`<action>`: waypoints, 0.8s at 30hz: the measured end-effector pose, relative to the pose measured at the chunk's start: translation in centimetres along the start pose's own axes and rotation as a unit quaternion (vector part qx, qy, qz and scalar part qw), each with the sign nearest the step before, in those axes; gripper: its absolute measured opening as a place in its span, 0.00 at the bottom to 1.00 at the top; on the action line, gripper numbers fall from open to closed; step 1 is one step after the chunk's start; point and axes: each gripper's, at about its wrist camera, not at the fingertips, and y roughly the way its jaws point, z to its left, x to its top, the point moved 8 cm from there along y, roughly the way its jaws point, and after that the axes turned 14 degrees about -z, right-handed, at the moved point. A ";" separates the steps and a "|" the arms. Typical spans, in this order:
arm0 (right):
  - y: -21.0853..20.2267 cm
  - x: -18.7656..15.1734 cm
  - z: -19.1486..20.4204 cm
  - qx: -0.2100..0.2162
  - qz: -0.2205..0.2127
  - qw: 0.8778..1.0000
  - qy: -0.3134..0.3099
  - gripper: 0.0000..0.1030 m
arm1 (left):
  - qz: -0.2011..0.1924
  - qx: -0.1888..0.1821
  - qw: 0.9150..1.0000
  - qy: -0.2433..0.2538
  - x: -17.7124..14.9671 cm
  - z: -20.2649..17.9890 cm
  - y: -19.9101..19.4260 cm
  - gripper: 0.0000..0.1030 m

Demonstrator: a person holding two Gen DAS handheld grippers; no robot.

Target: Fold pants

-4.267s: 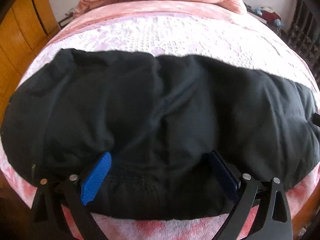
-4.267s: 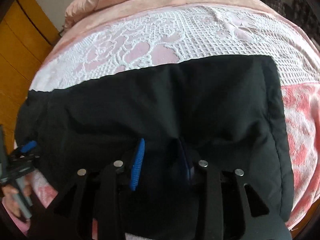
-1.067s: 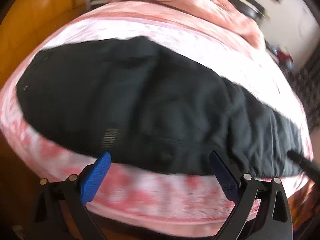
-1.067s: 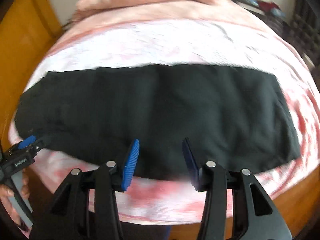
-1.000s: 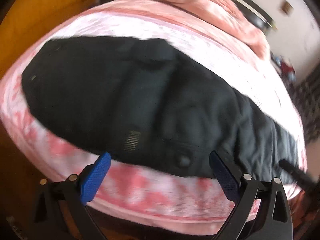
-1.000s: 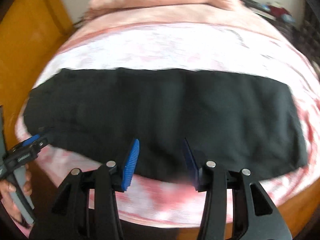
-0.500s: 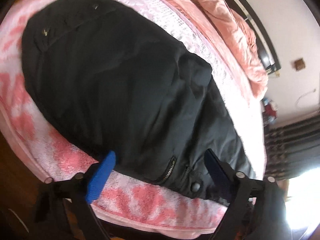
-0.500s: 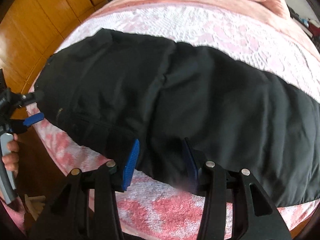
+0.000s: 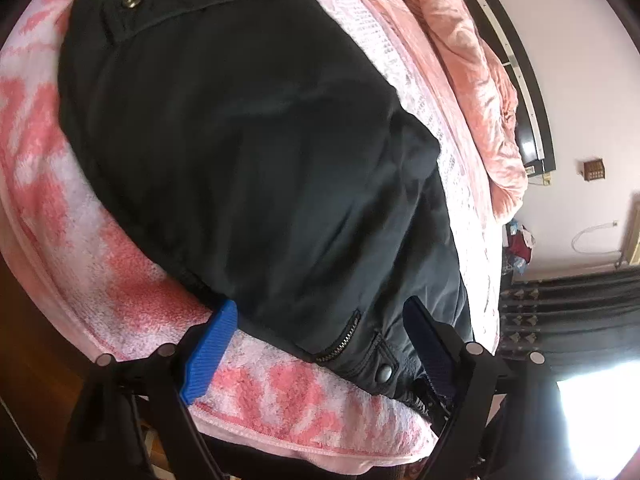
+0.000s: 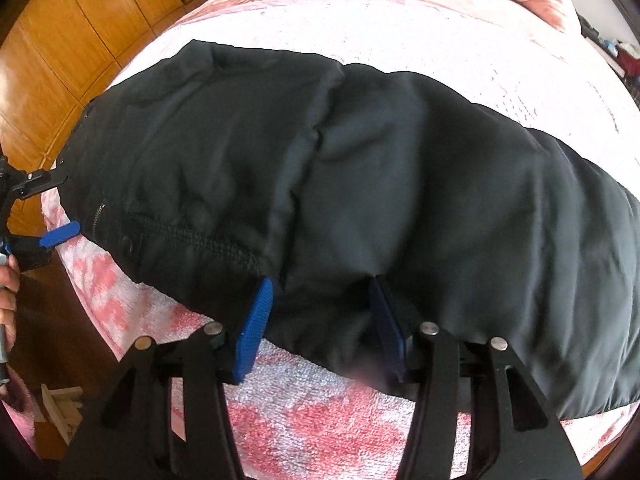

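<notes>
Black pants (image 9: pixel 256 152) lie folded lengthwise across a pink bed; they also show in the right wrist view (image 10: pixel 360 184). The waistband with zipper (image 9: pixel 340 340) and snap button (image 9: pixel 386 372) lies at the near bed edge. My left gripper (image 9: pixel 320 344) is open, its blue pads on either side of the waistband corner, low over the edge. My right gripper (image 10: pixel 320 320) is open with its jaws astride the near edge of the pants, near the crotch seam. The left gripper also shows in the right wrist view (image 10: pixel 52 208), at the waist end.
A pink and white towel blanket (image 10: pixel 320 420) covers the bed (image 9: pixel 80 264). A crumpled pink quilt (image 9: pixel 480 80) lies at the head end. A wooden wardrobe (image 10: pixel 60 40) stands beside the bed. Dark curtains (image 9: pixel 568 312) hang by the window.
Both grippers let go of the pants, pulled back, then swung left. My left gripper has closed in on the waistband corner and tilted. My right gripper has moved in onto the near edge.
</notes>
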 end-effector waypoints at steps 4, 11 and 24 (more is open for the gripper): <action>0.1 0.0 0.1 -0.002 0.001 1.000 -0.005 0.50 | 0.001 -0.001 1.000 -0.015 0.1 0.3 0.4 0.84; 0.4 -0.1 0.2 -0.003 0.001 1.000 -0.008 0.50 | 0.000 -0.002 0.999 -0.037 0.2 1.1 0.1 0.84; 0.5 -0.1 0.4 -0.009 0.001 1.000 -0.012 0.51 | -0.020 -0.042 0.997 -0.054 1.6 0.6 0.5 0.86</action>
